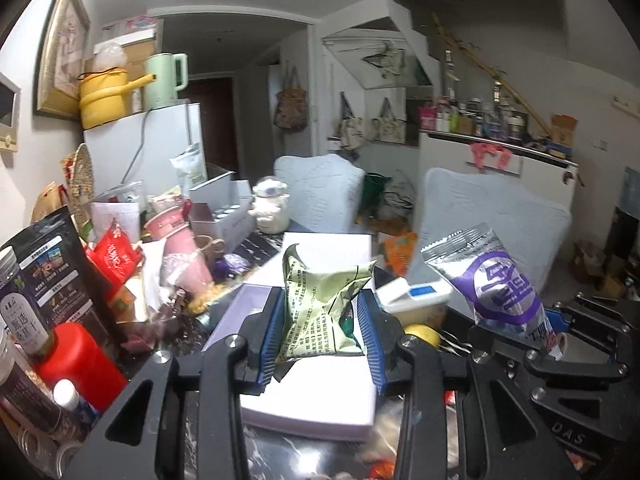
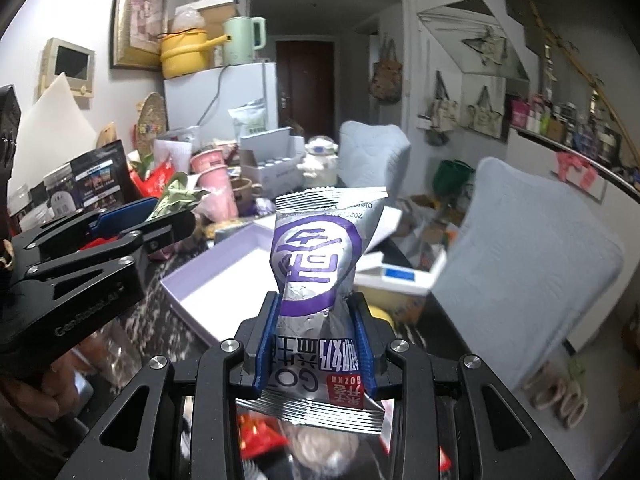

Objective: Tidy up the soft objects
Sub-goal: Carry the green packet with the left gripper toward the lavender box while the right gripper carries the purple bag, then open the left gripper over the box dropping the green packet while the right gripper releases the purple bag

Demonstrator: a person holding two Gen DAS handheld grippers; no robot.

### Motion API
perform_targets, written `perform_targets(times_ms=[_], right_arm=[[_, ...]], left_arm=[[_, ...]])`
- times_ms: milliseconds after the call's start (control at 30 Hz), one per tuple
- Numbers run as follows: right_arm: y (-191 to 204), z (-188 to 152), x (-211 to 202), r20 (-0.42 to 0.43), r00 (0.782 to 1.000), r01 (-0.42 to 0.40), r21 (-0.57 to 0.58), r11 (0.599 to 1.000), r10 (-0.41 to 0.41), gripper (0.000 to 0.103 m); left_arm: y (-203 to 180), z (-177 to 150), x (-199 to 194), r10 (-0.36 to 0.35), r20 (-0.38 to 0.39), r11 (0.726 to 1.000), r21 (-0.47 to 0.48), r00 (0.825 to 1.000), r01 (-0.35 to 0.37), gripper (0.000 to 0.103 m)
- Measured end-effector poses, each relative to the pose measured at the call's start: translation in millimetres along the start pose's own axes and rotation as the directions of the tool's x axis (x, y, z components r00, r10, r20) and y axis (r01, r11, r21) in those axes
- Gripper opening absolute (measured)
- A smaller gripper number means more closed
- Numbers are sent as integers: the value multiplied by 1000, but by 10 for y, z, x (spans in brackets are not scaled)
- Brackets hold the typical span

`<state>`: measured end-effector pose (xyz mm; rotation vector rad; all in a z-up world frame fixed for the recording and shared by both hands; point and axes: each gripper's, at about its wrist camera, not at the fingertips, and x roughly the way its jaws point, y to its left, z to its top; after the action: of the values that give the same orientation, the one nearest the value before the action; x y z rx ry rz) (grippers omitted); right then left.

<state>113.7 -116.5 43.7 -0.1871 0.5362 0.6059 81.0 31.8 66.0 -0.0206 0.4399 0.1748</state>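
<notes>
Pinching green packet (image 1: 320, 312) between left claw (image 1: 322, 340) fingers.

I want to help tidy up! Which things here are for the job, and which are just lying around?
For the job:
green packet, pinched in the left gripper
silver-purple packet, pinched in the right gripper
open white box, probably

Just lying about:
red bottle
pink cups
yellow pot
green kettle
</notes>
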Motion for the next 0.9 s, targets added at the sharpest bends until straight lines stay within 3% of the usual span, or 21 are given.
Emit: perform_targets(times_ms=[300,633,900], right_arm=[[-33,271,462,9,997,-74,-29,997,75,34],[-67,363,1034,-53,985,-169,-34,985,167,34],[17,348,1420,-122,972,-209,-46,977,202,34]], left_arm=[[179,114,453,98,-34,993,-57,995,-99,37],[300,14,981,166,-114,983,-66,980,-174,37],[441,-129,1307,175,-196,976,-95,965,-196,37]])
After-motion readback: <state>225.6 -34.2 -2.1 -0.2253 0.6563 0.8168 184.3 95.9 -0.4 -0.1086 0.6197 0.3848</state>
